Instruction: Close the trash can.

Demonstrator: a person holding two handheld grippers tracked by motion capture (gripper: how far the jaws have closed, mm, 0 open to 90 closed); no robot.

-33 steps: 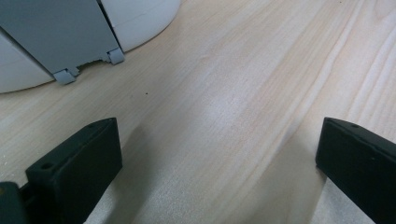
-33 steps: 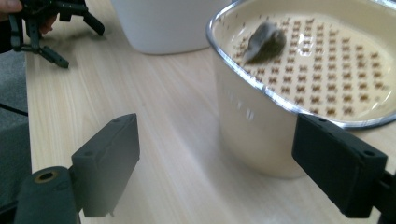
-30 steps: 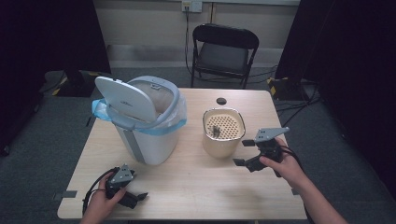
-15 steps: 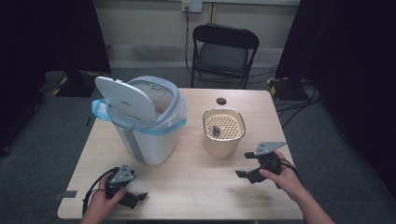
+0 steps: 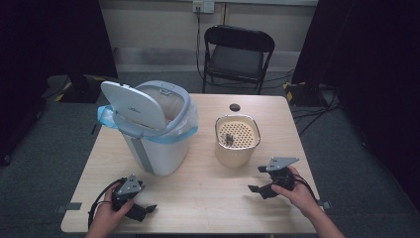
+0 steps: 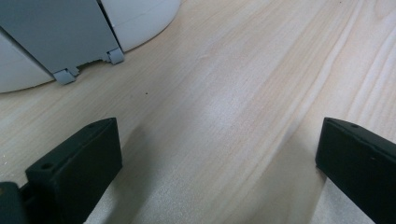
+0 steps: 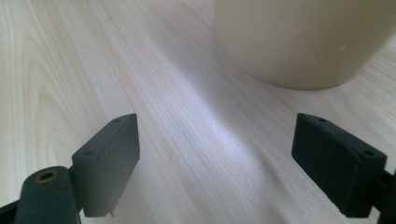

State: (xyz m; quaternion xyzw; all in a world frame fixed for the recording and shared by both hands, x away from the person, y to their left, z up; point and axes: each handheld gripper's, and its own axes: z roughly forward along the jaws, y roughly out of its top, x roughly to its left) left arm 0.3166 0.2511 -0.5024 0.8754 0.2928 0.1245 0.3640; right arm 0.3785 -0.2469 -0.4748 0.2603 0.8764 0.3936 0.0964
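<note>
One pale wood table (image 5: 208, 198), straight grain, matte. On it are two containers and one small dark round object (image 5: 235, 107) near the far edge, too small to identify.

Bin (image 5: 153, 131): white, smooth plastic, rounded body with a grey vertical strip down its front. The domed lid is tipped up, and a blue liner is folded over the rim. It stands on the left half of the table. In the left gripper view its base (image 6: 70, 42) sits just past the jaws, where the grey strip ends in two small tabs.

Pot (image 5: 237, 140): cream, matte, rounded-square mouth, with a perforated insert and something dark lying on it. It stands right of centre; its plain curved wall (image 7: 303, 42) is close ahead in the right gripper view.

Left gripper (image 5: 132, 200): black, at the near-left edge, jaws spread wide over bare wood, holding nothing.

Right gripper (image 5: 272, 181): black, just in front of the pot, jaws wide apart, holding nothing, clear of the pot.

One black folding chair (image 5: 237, 54) stands behind the table.
</note>
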